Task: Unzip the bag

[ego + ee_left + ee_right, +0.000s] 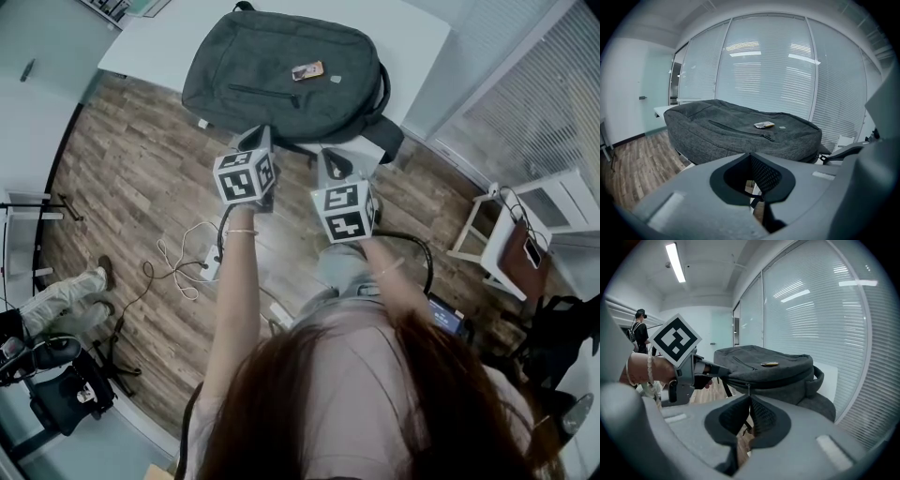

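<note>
Facing bag: left gripper, right gripper.

Legible text: none.
- Backpack: small flat item lying on top, any markings too small to read.
- Marker cubes on left gripper and right gripper: black-and-white square patterns, no letters or numerals.

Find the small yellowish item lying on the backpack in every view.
Head view: small yellowish item, top centre, on the backpack.
Left gripper view: item just right of centre, on the bag's top.
Right gripper view: item near centre, on the bag's top.
Shared landmark: the front-pocket zipper running beside it.
</note>
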